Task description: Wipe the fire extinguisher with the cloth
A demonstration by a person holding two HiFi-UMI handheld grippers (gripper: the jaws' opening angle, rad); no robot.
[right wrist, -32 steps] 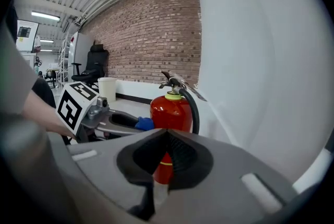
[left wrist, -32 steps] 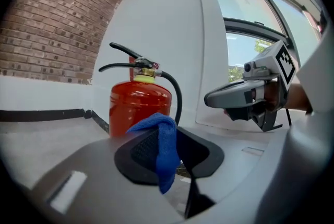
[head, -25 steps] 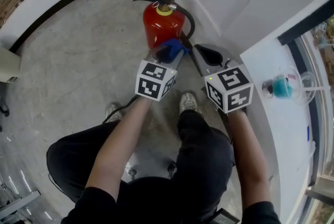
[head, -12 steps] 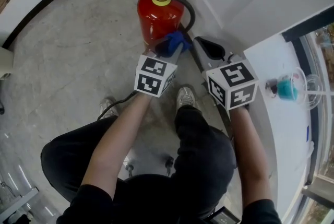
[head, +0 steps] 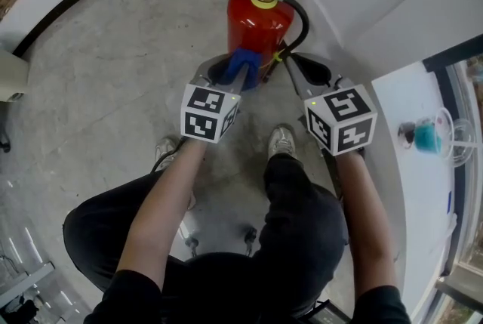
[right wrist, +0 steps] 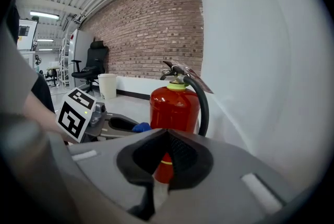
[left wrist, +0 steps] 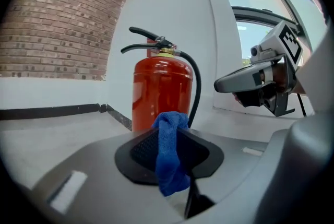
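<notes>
Risks losing the blue cloth [left wrist: 169, 157] from the left gripper [left wrist: 170, 137]: pinches only a thin fold between narrowly parted jaws, leaving a wad bunched ahead of the tips and a tail hanging below. Could drag it free with a hard rub on the red fire extinguisher [left wrist: 159, 90], standing upright on the floor just ahead of those tips, close to the white wall. Cannot tell from any view whether cloth meets cylinder yet.

May tip or skid the extinguisher with a sideways push, having no support on it. Holds the right gripper [right wrist: 164, 152] fully closed and empty, just to the right of the cylinder and short of it. Could also snag the black hose [left wrist: 197, 87] curving down the cylinder's right side, or the levers [left wrist: 143, 34] on top, with a jaw tip.

Containers: shows a clear plastic container [head: 459, 141] on the white ledge [head: 411, 202], well off to the right gripper's right, with something teal in or beside it, too small to settle. Shows a white bin [right wrist: 108, 85] far to the right gripper's left, by the brick wall, contents hidden.
</notes>
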